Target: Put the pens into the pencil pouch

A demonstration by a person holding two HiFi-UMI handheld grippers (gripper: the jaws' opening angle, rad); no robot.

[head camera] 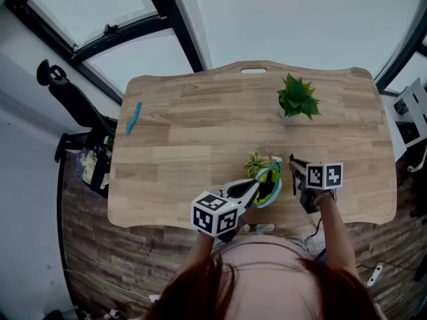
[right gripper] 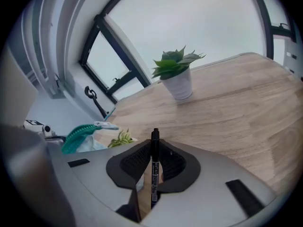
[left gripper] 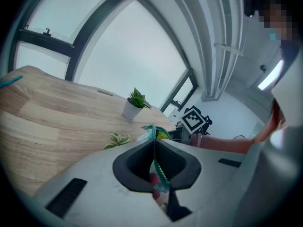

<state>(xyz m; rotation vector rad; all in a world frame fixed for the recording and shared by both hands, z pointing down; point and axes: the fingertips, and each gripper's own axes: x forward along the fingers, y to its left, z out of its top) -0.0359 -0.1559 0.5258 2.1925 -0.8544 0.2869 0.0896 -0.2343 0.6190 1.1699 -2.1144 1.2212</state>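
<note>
Nearest me, at the front edge of the light wooden table (head camera: 200, 132), my left gripper (left gripper: 155, 148) pinches the zipper rim of one teal fabric pencil pouch (head camera: 269, 184). Just beside it, my right gripper (right gripper: 155, 150) clamps one black marker pen (right gripper: 154, 169). Beyond, I count two plants: a small pale-leaved one (head camera: 257, 163) and a larger green one in a white pot (head camera: 297, 97). One turquoise pen (head camera: 134, 117) lies far left.

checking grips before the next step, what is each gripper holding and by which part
The left gripper pinches the pencil pouch by its teal zipper edge; the right gripper clamps a black pen around its barrel, one end sticking out.
</note>
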